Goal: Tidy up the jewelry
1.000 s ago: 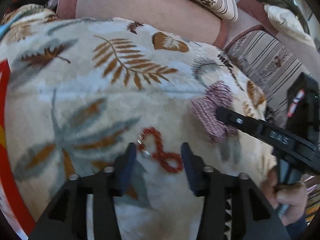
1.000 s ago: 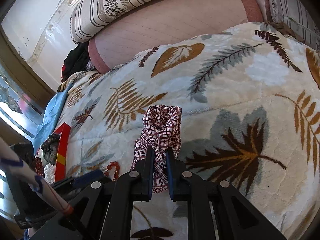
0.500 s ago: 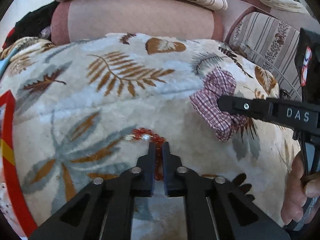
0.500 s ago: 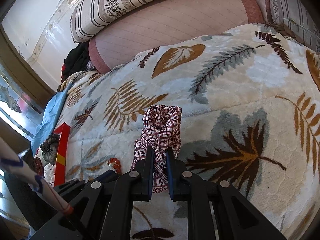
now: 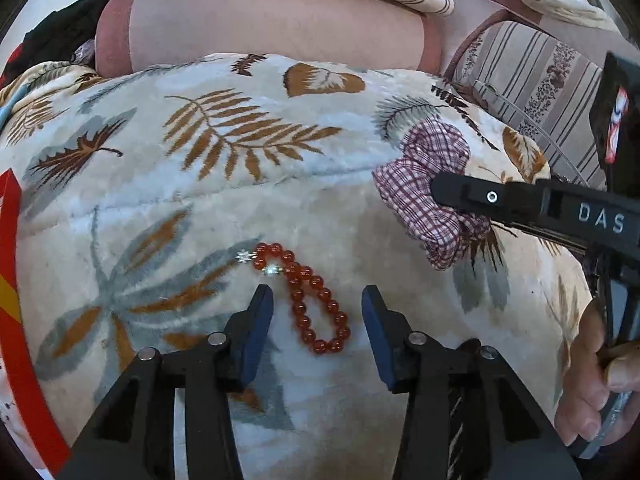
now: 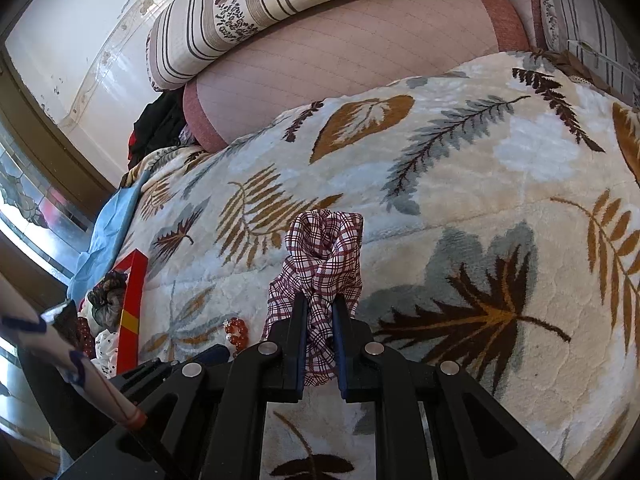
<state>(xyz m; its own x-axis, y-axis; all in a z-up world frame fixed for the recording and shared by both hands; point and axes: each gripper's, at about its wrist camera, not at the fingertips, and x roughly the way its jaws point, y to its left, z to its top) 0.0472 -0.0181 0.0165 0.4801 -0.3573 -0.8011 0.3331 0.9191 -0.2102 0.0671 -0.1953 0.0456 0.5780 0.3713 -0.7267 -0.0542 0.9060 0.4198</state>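
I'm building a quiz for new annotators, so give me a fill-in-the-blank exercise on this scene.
1. The right gripper is shut on a ____ scrunchie.
2. The beaded bracelet lying on the leaf-print blanket is ____ in colour.
3. The bracelet lies between the fingers of the ____ gripper, whose jaws are opening.

Missing words: checked; red; left

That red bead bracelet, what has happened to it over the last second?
The left gripper pinched the red bead bracelet, squeezing its loops into a narrower strand, and its jaws are now opening, leaving it loose on the leaf blanket between them. The right gripper stayed clamped on the checked scrunchie.
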